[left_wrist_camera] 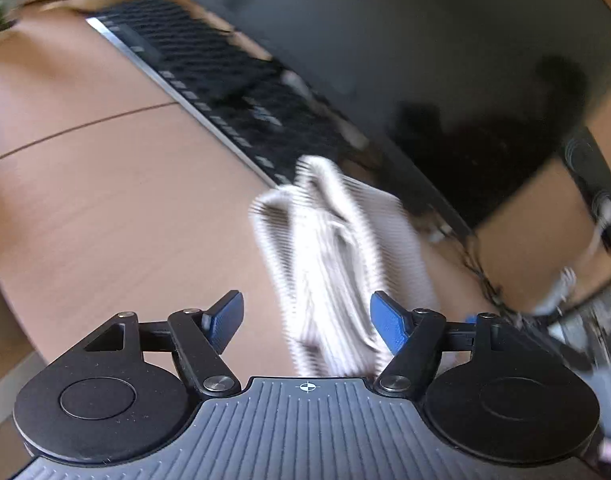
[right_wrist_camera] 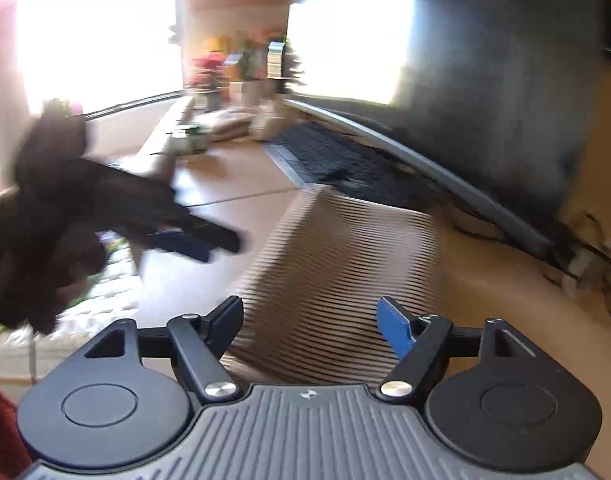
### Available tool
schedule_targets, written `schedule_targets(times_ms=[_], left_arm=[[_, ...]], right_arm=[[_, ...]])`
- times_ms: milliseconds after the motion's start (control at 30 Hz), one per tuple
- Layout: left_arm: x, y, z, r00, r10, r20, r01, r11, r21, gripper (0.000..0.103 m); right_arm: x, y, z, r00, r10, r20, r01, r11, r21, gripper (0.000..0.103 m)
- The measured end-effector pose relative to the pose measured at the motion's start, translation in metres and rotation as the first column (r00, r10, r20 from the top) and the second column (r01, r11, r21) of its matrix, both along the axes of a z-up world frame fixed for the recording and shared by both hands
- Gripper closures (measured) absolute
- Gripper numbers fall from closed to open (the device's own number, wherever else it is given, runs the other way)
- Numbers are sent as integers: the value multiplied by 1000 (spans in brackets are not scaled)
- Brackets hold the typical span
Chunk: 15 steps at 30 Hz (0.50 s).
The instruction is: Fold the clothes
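Note:
A white garment with thin dark stripes [left_wrist_camera: 329,256] lies bunched on the wooden desk [left_wrist_camera: 105,200], its near end between my left gripper's open blue fingers. My left gripper [left_wrist_camera: 306,316] is open and holds nothing. In the right wrist view the same striped garment [right_wrist_camera: 337,280] lies flatter on the desk, reaching between the open fingers of my right gripper [right_wrist_camera: 309,320]. The left gripper [right_wrist_camera: 193,240], held by a dark-gloved hand [right_wrist_camera: 53,208], hovers at the left, blurred by motion.
A black keyboard [left_wrist_camera: 209,68] lies behind the garment, in front of a dark monitor [left_wrist_camera: 425,40]. Cables [right_wrist_camera: 585,264] trail at the right. Plants and small items [right_wrist_camera: 241,68] stand at the desk's far end by bright windows. A white patterned cloth [right_wrist_camera: 93,304] lies at left.

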State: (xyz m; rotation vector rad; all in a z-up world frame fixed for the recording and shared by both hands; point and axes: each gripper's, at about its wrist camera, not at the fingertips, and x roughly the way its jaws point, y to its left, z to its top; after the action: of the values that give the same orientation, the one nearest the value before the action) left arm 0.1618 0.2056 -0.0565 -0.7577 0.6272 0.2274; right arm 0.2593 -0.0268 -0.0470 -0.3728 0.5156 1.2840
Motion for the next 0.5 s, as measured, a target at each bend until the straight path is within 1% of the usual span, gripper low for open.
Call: schedule_targets(times_ms=[33,67,100,133,167,233,267,333,367,400,433,467,500], left_arm=[[2,1,0,1000,5,0,-5,1000,-2,32],[6,-2,1,1000,-8,6,8,1000,4,35],[9,-5,2,999,-31,13,30,999,12,42],[12,-8,3,998,-53,21,53,998,19,44],[14,-11,4,997,-74,33,73,997,22,45],[20,-19,9,993,-105,60,104,994,26,45],[24,-24,12,990,-122,69,120,992,35,45],[34,-36,17,985,-158,70,152,985,83,45],[38,-42,18,983,-174,57,167,979,118,45],[42,-46,18,981,-189,41,181,972,149,45],[47,-50,17,979,-201,19,195,965,175,45],[51,-52,14,978,-210,-5,207,959,192,45],[54,-52,10,977,-213,-29,215,957,197,45]], right_arm=[[-6,9,-5,1000,22,10,-22,1000,-12,28],[-12,19,-10,999,44,13,-44,999,-25,28],[-13,25,-16,998,62,-15,-63,997,-41,29],[-12,28,-22,996,70,-57,-74,995,-61,29],[-11,30,-27,993,76,-93,-84,993,-80,29],[-9,29,-34,990,77,-120,-90,990,-106,29],[-8,27,-30,989,83,-121,-96,990,-101,29],[-3,20,-19,984,78,-158,-90,993,-72,29],[3,13,-12,980,66,-190,-76,996,-48,28],[10,5,-7,976,43,-215,-51,998,-28,24],[19,-4,-3,970,8,-244,-11,1000,-8,22],[29,-12,-1,962,-29,-272,31,1000,3,19],[42,-20,-3,949,-82,-305,86,996,1,19]])
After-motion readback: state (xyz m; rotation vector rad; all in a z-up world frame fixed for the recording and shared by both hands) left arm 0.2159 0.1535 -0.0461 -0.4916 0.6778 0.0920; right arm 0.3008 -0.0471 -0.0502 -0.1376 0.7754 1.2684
